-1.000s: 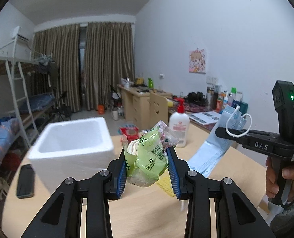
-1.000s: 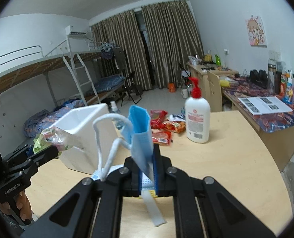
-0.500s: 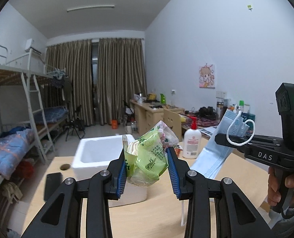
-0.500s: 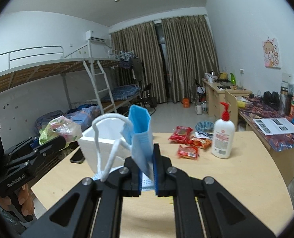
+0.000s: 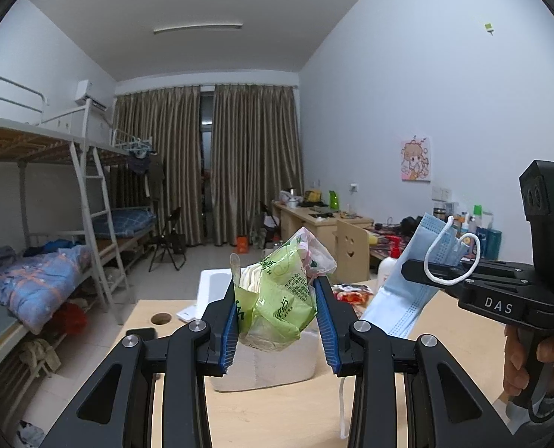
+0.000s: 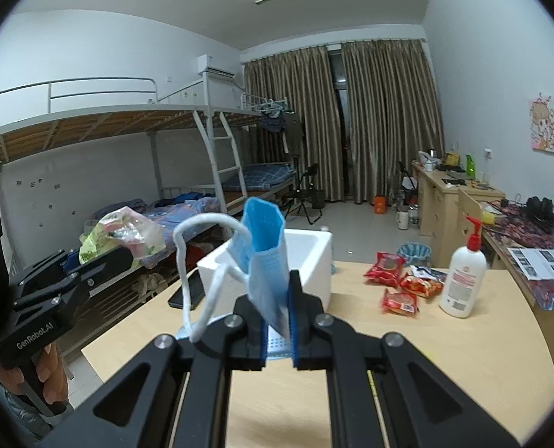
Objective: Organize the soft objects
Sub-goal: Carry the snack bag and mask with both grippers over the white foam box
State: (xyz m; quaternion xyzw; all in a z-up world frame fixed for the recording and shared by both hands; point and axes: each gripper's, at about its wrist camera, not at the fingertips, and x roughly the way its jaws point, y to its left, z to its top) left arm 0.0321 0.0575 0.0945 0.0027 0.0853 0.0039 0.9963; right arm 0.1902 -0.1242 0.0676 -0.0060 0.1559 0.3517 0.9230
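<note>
Both soft items are being carried, none boxed yet.
The left gripper point(image 5: 279, 326) is clamping a green tissue pack point(image 5: 277, 298); the right gripper point(image 6: 279, 330) is pinching a blue face mask point(image 6: 264, 257); the foam box point(image 6: 310, 261) at the table's far-left edge is waiting.

right gripper point(image 5: 411, 276) body: white letters "DAS"
left gripper point(image 6: 127, 252) body: white letters "GenRobot.AI"
green packet point(image 5: 280, 298): printed characters, too small to read

One foam box point(image 6: 314, 261), three red snack packets point(image 6: 389, 267), one lotion bottle point(image 6: 461, 280), one phone point(image 6: 189, 291), one mask point(image 6: 265, 261), one green bag point(image 5: 280, 298).
</note>
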